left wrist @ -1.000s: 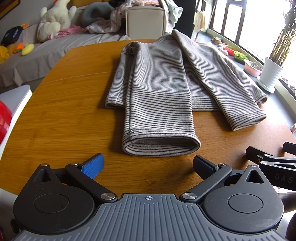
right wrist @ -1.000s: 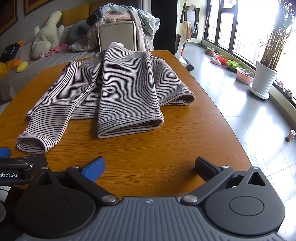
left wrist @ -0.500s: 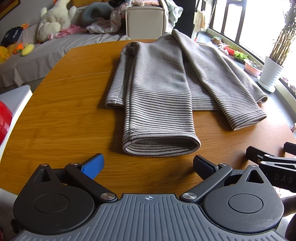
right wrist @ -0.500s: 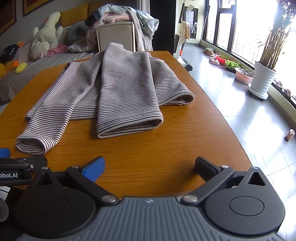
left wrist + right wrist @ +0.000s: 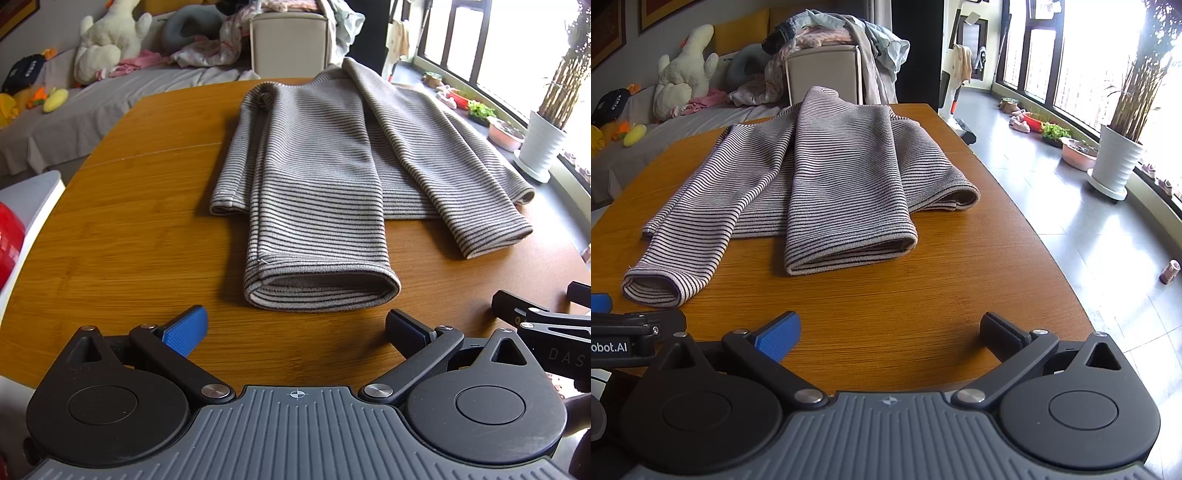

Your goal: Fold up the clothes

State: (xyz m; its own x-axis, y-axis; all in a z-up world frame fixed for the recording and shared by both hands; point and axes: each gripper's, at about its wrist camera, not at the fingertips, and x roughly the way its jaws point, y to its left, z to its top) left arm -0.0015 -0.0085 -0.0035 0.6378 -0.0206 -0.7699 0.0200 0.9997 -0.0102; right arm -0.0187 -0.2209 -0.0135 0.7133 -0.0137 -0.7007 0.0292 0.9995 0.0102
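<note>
Nothing moved: sweater (image 5: pixel 317 192) beyond tongs (image 5: pixel 295 328).

My right gripper (image 5: pixel 888 334) hovered over the desk (image 5: pixel 905 306), fingers (image 5: pixel 777 336) spread wide and empty. The striped sweater (image 5: pixel 846 177) lay flat ahead, both sleeves folded toward me. My left gripper (image 5: pixel 631 332) sat just beside.

Bare wooden table (image 5: pixel 122 236) runs from 12 to 9 o'clock ahead of the left gripper (image 5: pixel 295 328), jaws wide apart, nothing between them. Striped sweater (image 5: pixel 317 192) blocks 12 o'clock, its folded hem just beyond the fingertips. Right gripper (image 5: pixel 890 330) (also spread wide) has a clear strip of tabletop in front; sleeve cuff (image 5: pixel 653 286) sits at 10 o'clock. Table edge drops off at 3 o'clock, prob. open floor beyond.
</note>
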